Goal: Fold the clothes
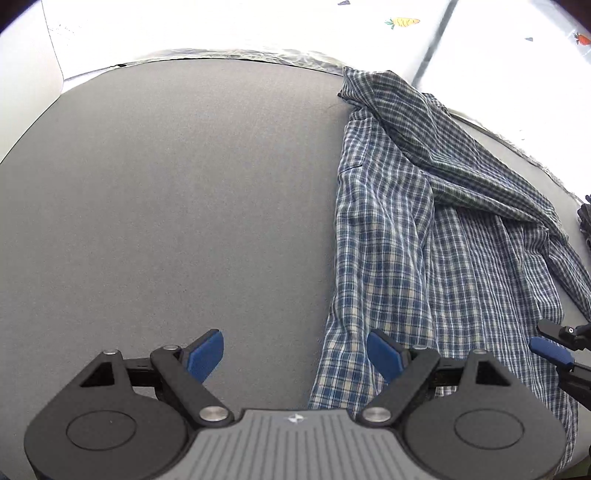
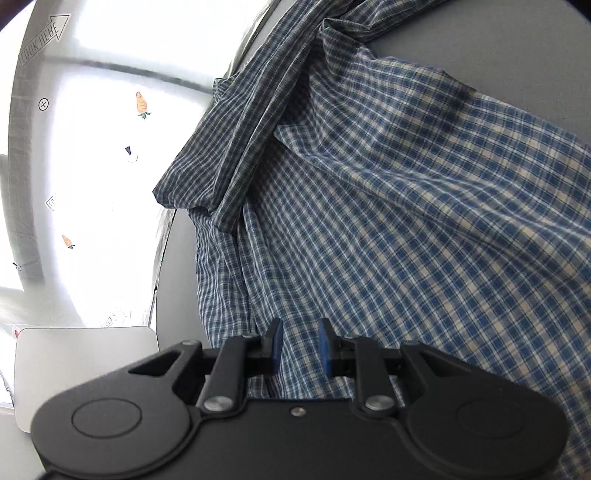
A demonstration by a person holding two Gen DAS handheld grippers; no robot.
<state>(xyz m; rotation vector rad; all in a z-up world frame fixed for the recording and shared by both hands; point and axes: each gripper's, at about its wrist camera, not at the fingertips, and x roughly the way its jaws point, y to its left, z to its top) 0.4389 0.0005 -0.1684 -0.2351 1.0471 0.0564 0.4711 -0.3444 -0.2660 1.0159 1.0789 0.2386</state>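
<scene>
One plaid shirt (image 1: 424,229) in blue and white lies rumpled on the grey desk (image 1: 177,206), spread over the desk's right part as the left wrist view shows it, with a darker fold of it draped toward the desk's far edge. Beyond that edge is a white sheet (image 1: 229,26) printed with small carrots.

Left of the shirt, the left tongs (image 1: 295,356) hover with their blue pads spread wide and nothing between them; one pad is above bare desk, the other above the shirt's near left hem. At the shirt's near right side, the tip of the right tongs (image 1: 550,349) shows in that same view.

From the right wrist view, the right tongs (image 2: 299,350) are directly above the shirt (image 2: 406,221), their blue pads (image 2: 276,347) parted by a narrow gap. No cloth is pinched between them; the fabric lies below. Beside the shirt's edge in this view, a pale grey flat thing (image 2: 85,365) with rounded corners sits off the desk (image 2: 177,280).
</scene>
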